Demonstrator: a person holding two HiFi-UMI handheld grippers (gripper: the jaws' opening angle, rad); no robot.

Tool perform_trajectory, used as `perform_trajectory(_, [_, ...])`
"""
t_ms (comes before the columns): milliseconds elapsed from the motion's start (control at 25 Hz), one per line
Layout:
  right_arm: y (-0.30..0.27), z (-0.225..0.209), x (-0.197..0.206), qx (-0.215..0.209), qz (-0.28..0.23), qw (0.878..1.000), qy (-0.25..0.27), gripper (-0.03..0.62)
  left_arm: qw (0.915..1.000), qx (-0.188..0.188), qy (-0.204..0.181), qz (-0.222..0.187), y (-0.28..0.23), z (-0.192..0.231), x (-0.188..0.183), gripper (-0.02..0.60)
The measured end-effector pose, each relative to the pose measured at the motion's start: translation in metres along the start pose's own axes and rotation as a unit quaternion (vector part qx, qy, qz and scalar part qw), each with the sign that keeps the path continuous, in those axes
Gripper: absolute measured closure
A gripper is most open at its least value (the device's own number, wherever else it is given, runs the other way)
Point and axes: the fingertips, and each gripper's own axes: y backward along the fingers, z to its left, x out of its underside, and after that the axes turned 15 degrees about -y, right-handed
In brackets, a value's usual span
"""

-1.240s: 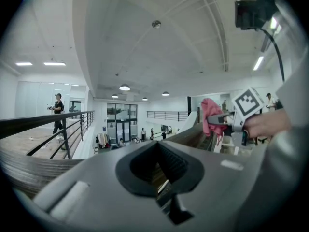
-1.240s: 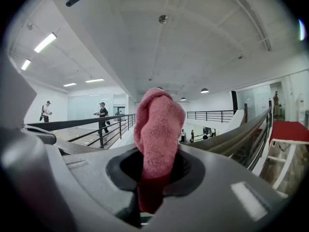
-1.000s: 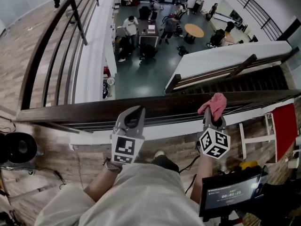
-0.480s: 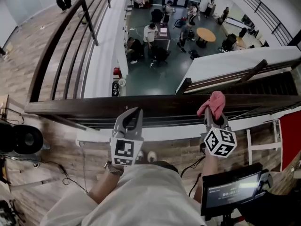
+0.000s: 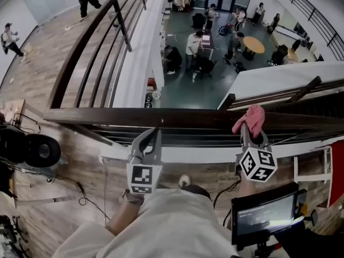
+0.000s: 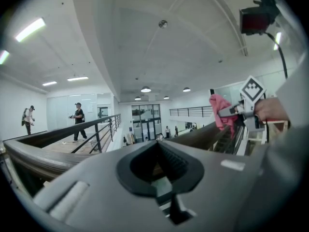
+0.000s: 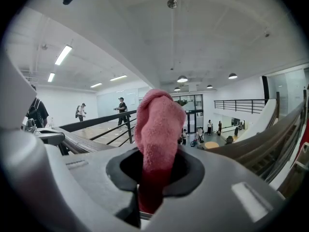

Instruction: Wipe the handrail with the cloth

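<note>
A dark wooden handrail runs across the head view in front of me. My right gripper is shut on a pink cloth, which sticks up out of the jaws and overlaps the rail; contact cannot be told. In the right gripper view the cloth rises from between the jaws of that gripper. My left gripper is shut and empty, its tips just short of the rail. The left gripper view shows its own jaws closed, with the cloth off to the right.
Beyond the rail is a drop to an atrium floor with people and a round table. A second railing runs away at the left along a wooden walkway. A monitor stands at my lower right, and black gear and cables lie at the left.
The head view has swung left, so the atrium and the rail corner sit further right. Both grippers hold the same pose at the rail, the cloth still clamped.
</note>
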Motion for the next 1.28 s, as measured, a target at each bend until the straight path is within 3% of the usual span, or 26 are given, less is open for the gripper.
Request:
perform_trajectory(320, [-0.004,0.026,0.001,0.047,0.005,0.999,0.002,0.522,0.9987,0.034,-0.014,-0.036,0.006,0.035,0.003,0.574])
perform_trajectory(760, [0.002,0.076,0.018,0.09,0.004,0.996,0.007,0.522,0.9962,0.069,-0.013,-0.052,0.025,0.088,0.023,0.574])
perform_trajectory(1080, [0.007,0.044,0.021,0.138,0.034,0.99,0.01,0.522,0.9955,0.083,-0.013,-0.043,0.029,0.094,0.039,0.574])
perform_trajectory(1280, [0.008,-0.001,0.016,0.165,0.061,0.984,0.02,0.522,0.9939,0.095,-0.014,-0.055,0.016,0.071,0.021,0.574])
